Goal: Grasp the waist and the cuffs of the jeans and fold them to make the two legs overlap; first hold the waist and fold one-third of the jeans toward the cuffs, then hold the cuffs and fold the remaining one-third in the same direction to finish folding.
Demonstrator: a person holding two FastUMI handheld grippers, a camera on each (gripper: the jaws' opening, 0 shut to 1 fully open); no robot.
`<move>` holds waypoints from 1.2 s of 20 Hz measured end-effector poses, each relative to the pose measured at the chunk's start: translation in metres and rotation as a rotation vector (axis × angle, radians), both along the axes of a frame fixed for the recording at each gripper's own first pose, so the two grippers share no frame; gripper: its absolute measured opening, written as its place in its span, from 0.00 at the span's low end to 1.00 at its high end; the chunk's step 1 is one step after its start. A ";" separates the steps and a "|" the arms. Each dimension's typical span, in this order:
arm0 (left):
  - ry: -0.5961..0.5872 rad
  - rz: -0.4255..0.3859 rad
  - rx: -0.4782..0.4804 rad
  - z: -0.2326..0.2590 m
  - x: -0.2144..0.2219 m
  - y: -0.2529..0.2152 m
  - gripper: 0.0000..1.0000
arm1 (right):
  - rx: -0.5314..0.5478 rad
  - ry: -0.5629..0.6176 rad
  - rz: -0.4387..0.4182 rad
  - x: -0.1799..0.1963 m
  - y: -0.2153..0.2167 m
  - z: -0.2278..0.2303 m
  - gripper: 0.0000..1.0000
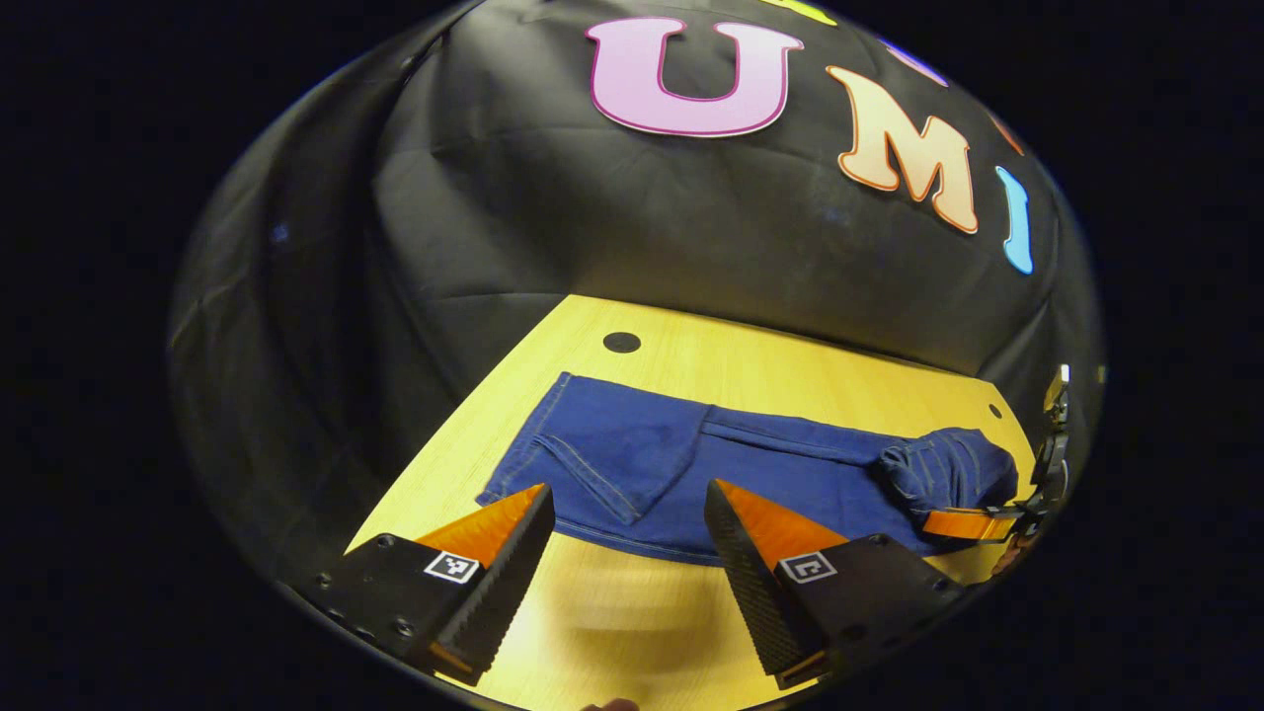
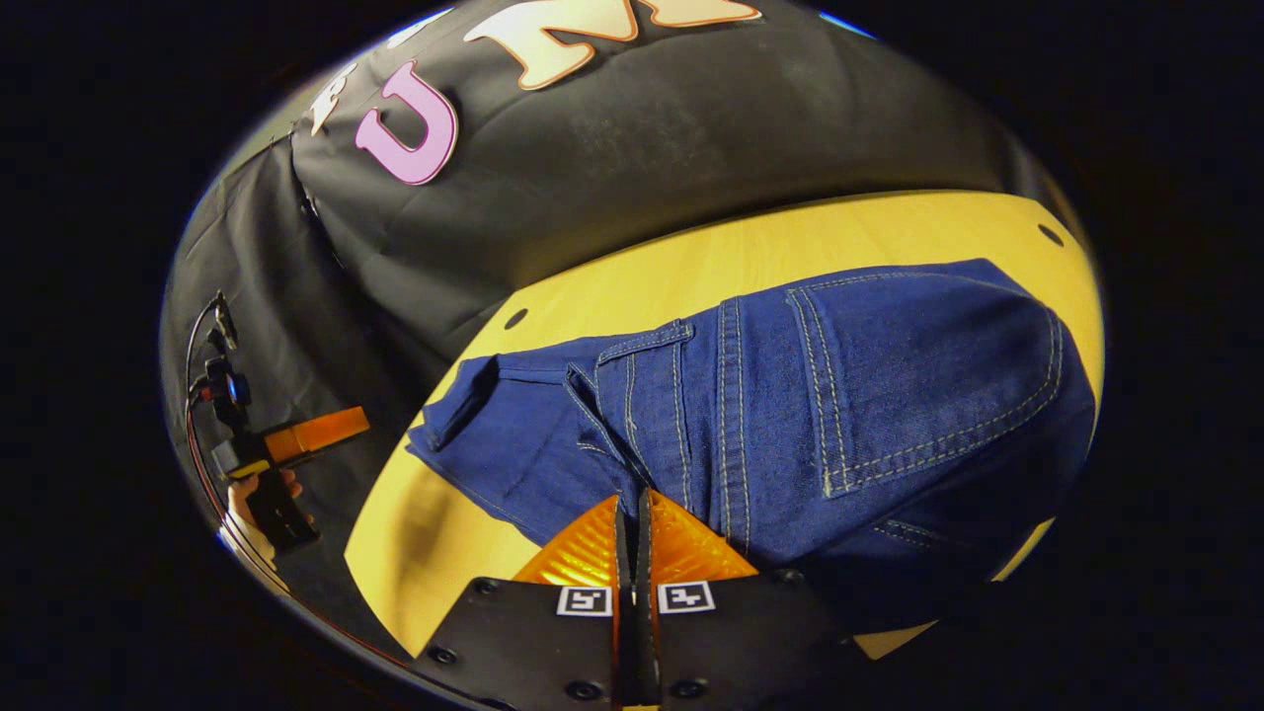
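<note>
In the left gripper view, the dark blue denim jeans [image 1: 711,464] lie lengthwise across the yellow wooden table [image 1: 790,360], already doubled so one leg covers the other, with a flat end at the left and a bunched, lifted end at the right. The left gripper [image 1: 627,504] hovers above the near table edge with its fingers spread wide apart and nothing between them, just short of the jeans' near seam. At the far right of that view, the right gripper [image 1: 963,521] meets the raised bunch of denim. In the right gripper view, the left gripper [image 2: 316,432] sits far left, held in a person's hand [image 2: 259,491], clear of the table; to the right, the right gripper [image 2: 634,506] has its fingers pressed together, pinching the near edge of the jeans beside the stitched back pocket [image 2: 928,380].
</note>
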State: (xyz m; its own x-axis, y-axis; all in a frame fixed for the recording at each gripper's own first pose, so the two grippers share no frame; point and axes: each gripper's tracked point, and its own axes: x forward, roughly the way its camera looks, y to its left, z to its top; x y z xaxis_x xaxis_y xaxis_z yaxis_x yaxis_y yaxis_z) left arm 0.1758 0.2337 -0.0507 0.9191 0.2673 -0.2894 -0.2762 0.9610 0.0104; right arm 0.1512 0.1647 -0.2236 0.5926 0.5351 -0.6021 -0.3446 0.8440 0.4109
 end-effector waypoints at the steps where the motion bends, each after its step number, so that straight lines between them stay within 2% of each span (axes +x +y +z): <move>1: 0.006 -0.007 -0.002 -0.005 0.000 0.003 0.94 | -0.019 -0.006 -0.006 0.000 0.000 0.000 0.03; 7: 0.100 0.021 -0.048 -0.054 0.006 0.043 0.94 | -0.103 -0.040 -0.053 -0.002 0.006 0.000 0.00; 8: 0.108 0.019 -0.058 -0.059 0.008 0.047 0.95 | -0.107 -0.045 -0.055 -0.002 0.005 0.000 0.03; 9: 0.117 0.013 -0.065 -0.065 0.010 0.048 0.95 | -0.111 -0.052 -0.060 -0.001 0.005 0.001 0.00; 11: 0.124 -0.008 -0.069 -0.068 0.013 0.046 0.95 | -0.119 -0.066 -0.069 -0.003 0.005 0.004 0.07; 12: 0.125 -0.015 -0.066 -0.068 0.014 0.046 0.95 | -0.108 -0.064 -0.059 -0.007 0.008 0.006 0.03; 14: 0.129 -0.026 -0.066 -0.070 0.018 0.045 0.94 | -0.013 -0.064 -0.052 -0.014 0.026 0.018 0.45; 16: 0.145 -0.040 -0.070 -0.076 0.024 0.044 0.94 | -0.026 -0.089 -0.073 -0.017 0.022 0.028 0.86; 18: 0.157 -0.049 -0.072 -0.081 0.029 0.044 0.94 | -0.025 -0.131 -0.120 -0.015 0.011 0.048 0.88; 19: 0.160 -0.051 -0.074 -0.082 0.029 0.044 0.95 | -0.016 -0.152 -0.152 -0.013 0.002 0.064 0.97; 20: 0.156 -0.057 -0.070 -0.081 0.030 0.044 0.95 | -0.010 -0.179 -0.190 -0.009 -0.007 0.078 0.93; 21: 0.165 -0.060 -0.067 -0.083 0.028 0.044 0.94 | -0.004 -0.208 -0.230 -0.006 -0.020 0.094 0.98; 24: 0.179 -0.049 -0.028 -0.087 0.029 0.044 0.92 | 0.020 -0.273 -0.349 -0.009 -0.061 0.140 0.98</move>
State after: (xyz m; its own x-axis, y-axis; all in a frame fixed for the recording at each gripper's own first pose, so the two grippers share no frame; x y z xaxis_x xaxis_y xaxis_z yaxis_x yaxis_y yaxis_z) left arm 0.2050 0.2780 -0.1373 0.8640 0.2127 -0.4563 -0.2249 0.9740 0.0281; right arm 0.1421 0.1039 -0.0840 0.8757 0.2850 -0.3898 -0.1390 0.9218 0.3618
